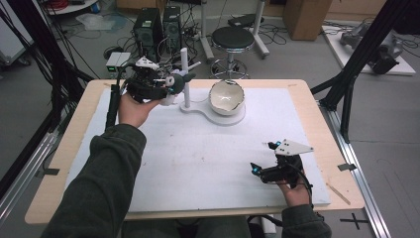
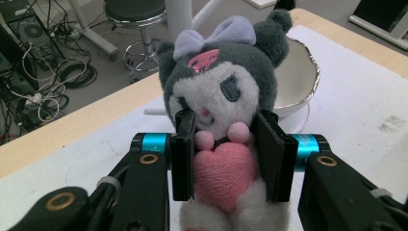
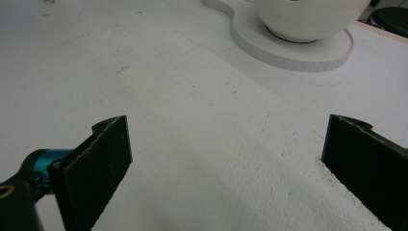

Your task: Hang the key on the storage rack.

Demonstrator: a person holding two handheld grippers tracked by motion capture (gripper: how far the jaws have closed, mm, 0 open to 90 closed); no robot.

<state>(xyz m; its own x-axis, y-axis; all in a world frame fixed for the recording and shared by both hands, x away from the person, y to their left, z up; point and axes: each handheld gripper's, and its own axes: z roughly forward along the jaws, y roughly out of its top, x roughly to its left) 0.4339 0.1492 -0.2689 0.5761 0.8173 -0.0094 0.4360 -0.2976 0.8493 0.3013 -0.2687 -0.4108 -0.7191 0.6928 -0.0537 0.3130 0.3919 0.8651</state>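
- Lab floor beyond the table (image 1: 317, 106): computer towers (image 1: 157, 27), black stool (image 1: 233, 39), loose cables.
- White mat (image 1: 198, 158) covers most of the wooden tabletop.
- White stand (image 1: 198, 106) at 12 o'clock on the mat, upright post (image 1: 184, 74) on its left end; white bowl (image 1: 227, 96) sits on its round end.
- Left gripper (image 1: 166, 87) at 11 o'clock, just beside the post, jaws clamped on a plush toy (image 2: 219, 115) at its pink heart, toe held off the mat.
- Right gripper (image 1: 262, 157) at 4 o'clock, low over bare mat, jaws wide, nothing between.
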